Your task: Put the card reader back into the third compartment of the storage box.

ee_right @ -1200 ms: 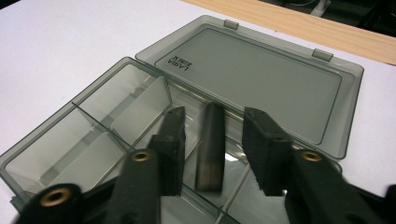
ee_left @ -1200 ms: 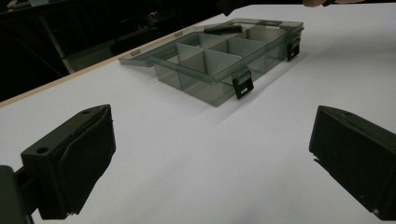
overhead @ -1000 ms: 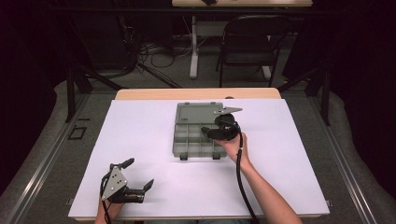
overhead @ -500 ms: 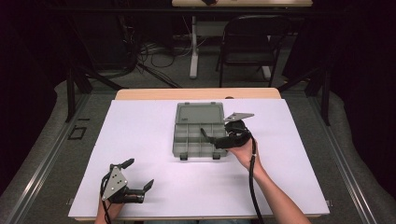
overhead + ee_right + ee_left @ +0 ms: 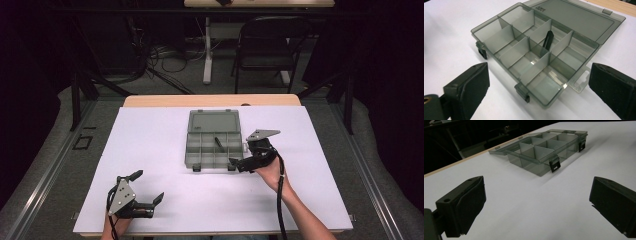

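Eyeing the organizer box (image 5: 212, 145): light, stiff, brittle plastic | right gripper (image 5: 239, 164) at its near-right corner, jaws just spread wide, empty | left gripper (image 5: 147, 188) well nearer, wide | grip the side wall.

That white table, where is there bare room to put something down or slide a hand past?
The white table is bare left of the open organizer box, and across the front between the left hand-held gripper and the forearm. It is tight at the box's right front corner, where the open right hand-held gripper sits close.
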A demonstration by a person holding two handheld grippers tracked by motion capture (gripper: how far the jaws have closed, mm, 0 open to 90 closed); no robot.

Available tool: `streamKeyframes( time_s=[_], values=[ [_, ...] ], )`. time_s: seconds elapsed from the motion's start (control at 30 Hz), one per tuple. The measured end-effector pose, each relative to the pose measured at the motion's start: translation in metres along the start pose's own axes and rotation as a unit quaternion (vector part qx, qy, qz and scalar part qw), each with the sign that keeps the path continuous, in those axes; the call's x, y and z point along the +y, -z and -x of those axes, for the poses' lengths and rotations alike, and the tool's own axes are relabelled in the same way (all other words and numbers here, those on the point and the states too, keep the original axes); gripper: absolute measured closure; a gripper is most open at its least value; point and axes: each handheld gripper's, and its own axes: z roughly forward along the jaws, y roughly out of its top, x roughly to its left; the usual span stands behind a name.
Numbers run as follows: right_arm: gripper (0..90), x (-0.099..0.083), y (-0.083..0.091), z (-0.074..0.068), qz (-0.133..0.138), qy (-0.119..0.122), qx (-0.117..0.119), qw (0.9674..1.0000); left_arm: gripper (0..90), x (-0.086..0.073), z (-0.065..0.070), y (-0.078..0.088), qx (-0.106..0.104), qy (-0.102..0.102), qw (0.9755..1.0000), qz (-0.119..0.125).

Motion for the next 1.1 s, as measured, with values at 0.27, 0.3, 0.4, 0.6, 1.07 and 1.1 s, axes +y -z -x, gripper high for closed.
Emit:
streamKeyframes(
  time_s=[0.27, 0.3, 0.4, 0.6, 1.07, 1.1],
  values=[
    [1.1, -0.015, 0.017, -0.005, 0.001, 0.011, 0.001, 0.9999, 1.2, 0.0, 0.001, -0.001, -0.001, 0.001, 1.0, -0.002],
    [1.1, -0.015, 0.017, -0.005, 0.001, 0.011, 0.001, 0.9999, 1.2, 0.0, 0.001, -0.001, -0.001, 0.001, 1.0, -0.002],
    [0.3, -0.021, 0.023, -0.007, 0.003, 0.015, -0.001, 0.9999, 1.2, 0.0, 0.001, -0.001, 0.0, 0.001, 1.0, -0.001],
    [0.0, -0.036, 0.034, -0.011, 0.005, 0.022, -0.009, 0.9997, 1.2, 0.0, 0.001, -0.001, 0.0, 0.002, 1.0, -0.001],
    [0.0, -0.071, 0.051, -0.013, 0.011, 0.025, -0.022, 0.9994, 0.3, 0.0, 0.001, -0.002, -0.001, 0.005, 1.0, -0.004],
    [0.0, -0.072, 0.052, -0.013, 0.015, 0.026, -0.02, 0.9993, 0.2, 0.0, 0.001, -0.002, -0.001, 0.006, 1.0, -0.005]
  ],
)
